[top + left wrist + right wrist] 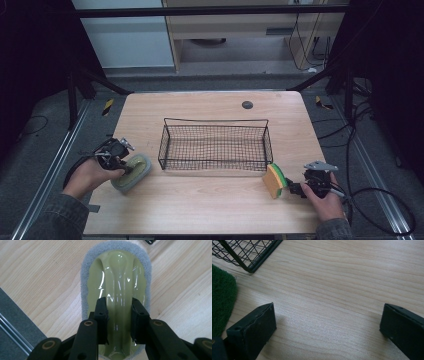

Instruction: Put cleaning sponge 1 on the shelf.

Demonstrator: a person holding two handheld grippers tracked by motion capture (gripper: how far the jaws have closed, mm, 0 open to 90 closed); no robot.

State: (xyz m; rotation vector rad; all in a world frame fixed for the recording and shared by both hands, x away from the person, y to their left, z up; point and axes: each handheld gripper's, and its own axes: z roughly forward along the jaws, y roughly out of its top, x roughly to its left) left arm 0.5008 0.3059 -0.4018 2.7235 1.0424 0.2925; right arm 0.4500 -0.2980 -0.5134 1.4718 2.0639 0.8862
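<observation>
- Pale-green glossy plastic sits right between the jaws of the left gripper (119,321) — it is the raised handle ridge of a grey-edged scrubber (117,277), and the jaws are closed on that ridge from both sides.
- Long axis: the scrubber runs straight ahead of the left jaws, its rounded far end pointing away from them; the ridge lies along the same line, so the jaws pinch across it, not along it.
- From above, the scrubber (132,172) rests on the table (210,210) just beyond the left gripper (125,167), and the wire basket (215,145) lies farther on past the scrubber's far end, near but apart.
- Right gripper (327,327): jaws spread wide with bare table between them, holding nothing.
- A yellow sponge with a green pad (275,180) stands on its edge just ahead of the right gripper (292,188) in the high view; in the right gripper view the green pad (222,300) lies off to the left of the left-hand jaw — beside the gap, not in it.
- My reading: the left hand is the one ready to move, since it has its grip and the basket is straight along its line; the right jaws would first need to swing leftward to bracket the sponge.
</observation>
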